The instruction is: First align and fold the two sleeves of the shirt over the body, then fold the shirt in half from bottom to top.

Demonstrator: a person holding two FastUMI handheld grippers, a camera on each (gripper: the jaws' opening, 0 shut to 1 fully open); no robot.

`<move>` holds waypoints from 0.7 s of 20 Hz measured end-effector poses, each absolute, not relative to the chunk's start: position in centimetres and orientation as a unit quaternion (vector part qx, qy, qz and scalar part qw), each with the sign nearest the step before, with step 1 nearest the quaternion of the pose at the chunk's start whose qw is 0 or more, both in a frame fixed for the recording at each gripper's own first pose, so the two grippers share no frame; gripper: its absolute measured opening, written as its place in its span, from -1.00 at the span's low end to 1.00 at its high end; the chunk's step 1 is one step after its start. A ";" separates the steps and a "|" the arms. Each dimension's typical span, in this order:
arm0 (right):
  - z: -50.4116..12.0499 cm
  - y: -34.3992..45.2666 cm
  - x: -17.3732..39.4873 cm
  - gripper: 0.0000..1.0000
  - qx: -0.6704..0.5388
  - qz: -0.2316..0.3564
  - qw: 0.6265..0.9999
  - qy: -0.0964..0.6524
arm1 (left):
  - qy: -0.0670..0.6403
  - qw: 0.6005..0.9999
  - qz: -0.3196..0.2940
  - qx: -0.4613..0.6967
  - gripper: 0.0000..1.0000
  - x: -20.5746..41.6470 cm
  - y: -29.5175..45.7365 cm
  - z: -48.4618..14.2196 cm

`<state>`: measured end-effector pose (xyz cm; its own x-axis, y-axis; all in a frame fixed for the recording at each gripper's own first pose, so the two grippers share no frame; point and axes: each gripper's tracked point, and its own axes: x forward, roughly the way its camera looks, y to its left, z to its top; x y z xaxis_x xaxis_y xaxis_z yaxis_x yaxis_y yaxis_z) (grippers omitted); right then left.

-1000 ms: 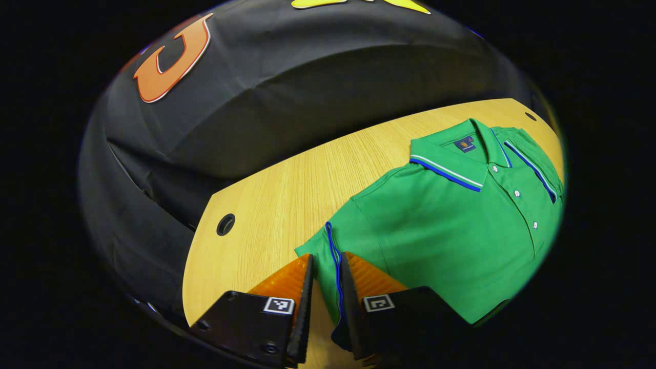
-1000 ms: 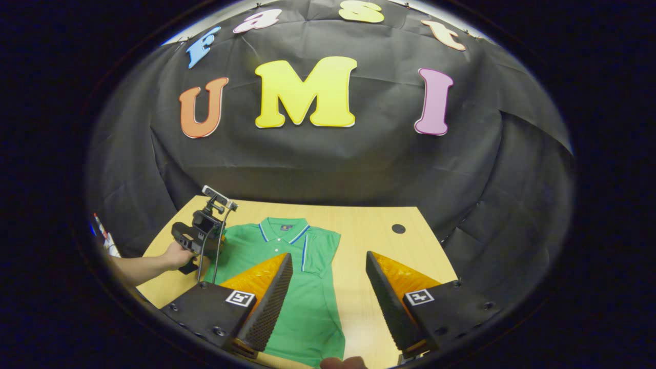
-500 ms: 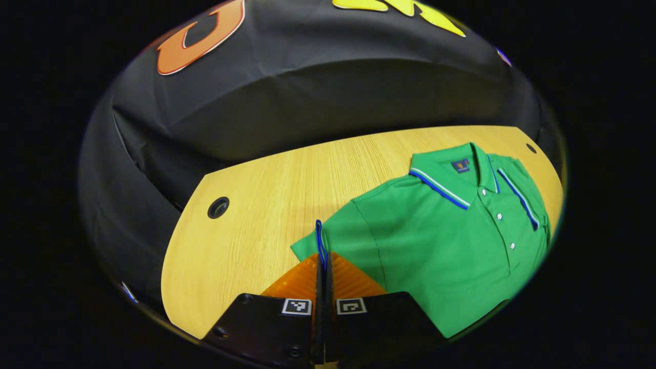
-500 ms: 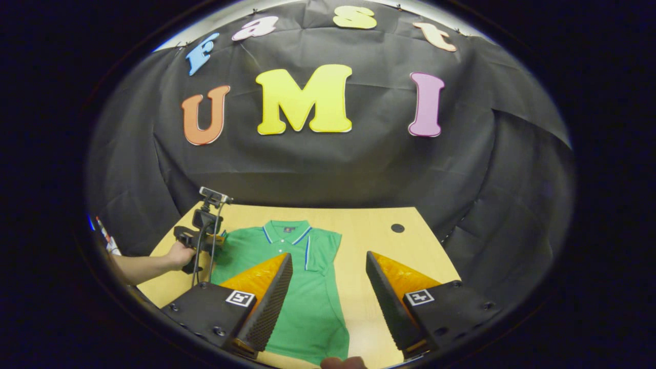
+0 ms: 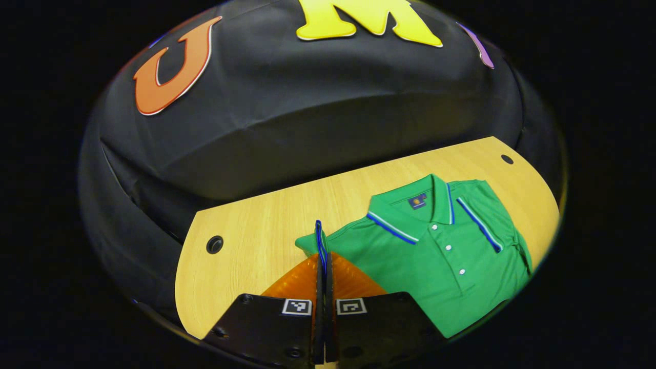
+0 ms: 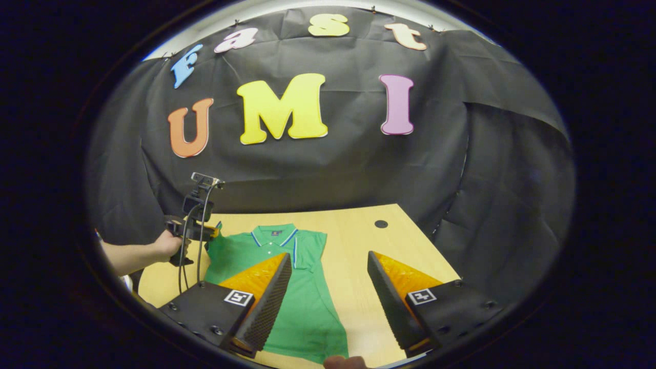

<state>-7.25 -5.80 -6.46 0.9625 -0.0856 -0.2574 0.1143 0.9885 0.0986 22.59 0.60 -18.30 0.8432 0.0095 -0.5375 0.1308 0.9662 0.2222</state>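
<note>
Plenty of bare table (image 5: 256, 220) is sitting open left of the shirt (image 5: 435, 266), and more is showing right of it too. Wall (image 6: 328, 174) is closing off the back edge. Other gripper (image 6: 192, 228) is hanging over the shirt's left side.

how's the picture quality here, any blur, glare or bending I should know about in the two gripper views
Left gripper view: sharp, evenly lit, no glare; the fisheye bows the table edge, and the shirt darkens toward the rim. Right gripper view: the same bending, the wall's top edge arching; the shirt is crisp, while the right gripper close to the lens looks slightly soft.
</note>
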 end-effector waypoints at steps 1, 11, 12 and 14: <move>-6.7 -6.0 -7.5 0.87 0.067 -0.053 0.988 0.128 | 0.277 0.952 -0.038 0.128 -0.93 22.6 -0.2 -17.8; -7.3 -10.1 -8.0 0.87 0.098 -0.090 0.985 0.109 | 0.284 0.944 -0.068 0.150 -0.93 24.5 -6.5 -17.5; -7.6 -10.4 -8.0 0.87 0.102 -0.093 0.984 0.113 | 0.291 0.943 -0.067 0.150 -0.92 24.7 -7.1 -18.3; -7.8 -11.2 -7.8 0.90 0.108 -0.099 0.983 0.115 | 0.306 0.938 -0.060 0.152 -0.93 25.1 -7.8 -20.1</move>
<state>-7.83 -11.20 -7.76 0.9542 -0.1689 -0.2469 0.2184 0.9574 0.1890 25.11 -7.80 -20.12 0.8056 -0.0198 -0.5921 0.2054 0.9468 0.2479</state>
